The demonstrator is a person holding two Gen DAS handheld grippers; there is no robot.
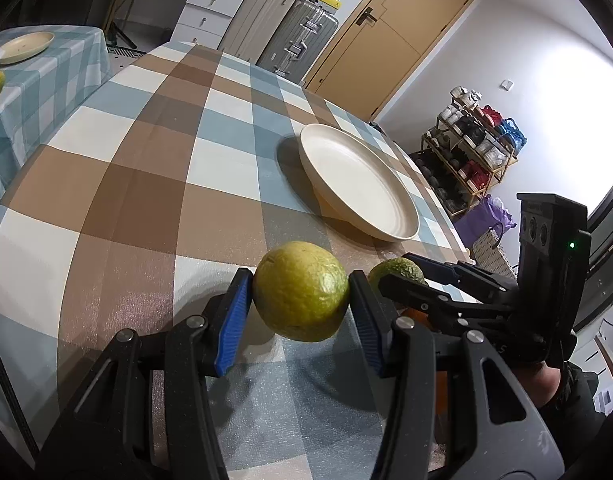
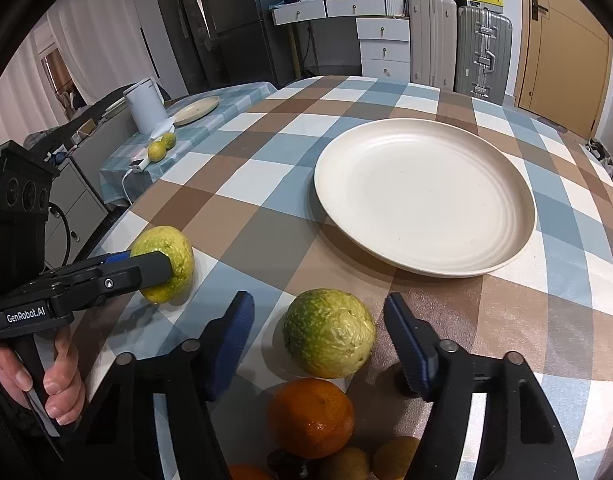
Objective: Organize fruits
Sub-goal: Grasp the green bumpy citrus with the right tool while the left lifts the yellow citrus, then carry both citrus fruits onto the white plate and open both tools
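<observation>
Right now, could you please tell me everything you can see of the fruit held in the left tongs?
The yellow-green citrus fruit is roundish, with dimpled, slightly blemished peel, greener on one side. The left tongs are shut on it, blue pads pressing opposite sides. It sits at the near edge of the checked tablecloth; whether it still touches the cloth is unclear.

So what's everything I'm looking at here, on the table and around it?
Plate: one, cream, bare, middle of the checked table.
Green-yellow fruit: one, gripped by the left gripper.
Second green-yellow fruit: one, on the table between the right gripper's fingers, untouched.
Oranges: two showing, bottom edge, near side.
Brown fruits: two or three, beside the oranges.
Side table: one, blue checked, with a plate, white kettle, two small green-yellow fruits.
Suitcases: several, far wall, beside white drawers.
Door: one, tan.
Shoe rack: one, by the wall.
Left gripper: shut on fruit.
Right gripper: open.
</observation>
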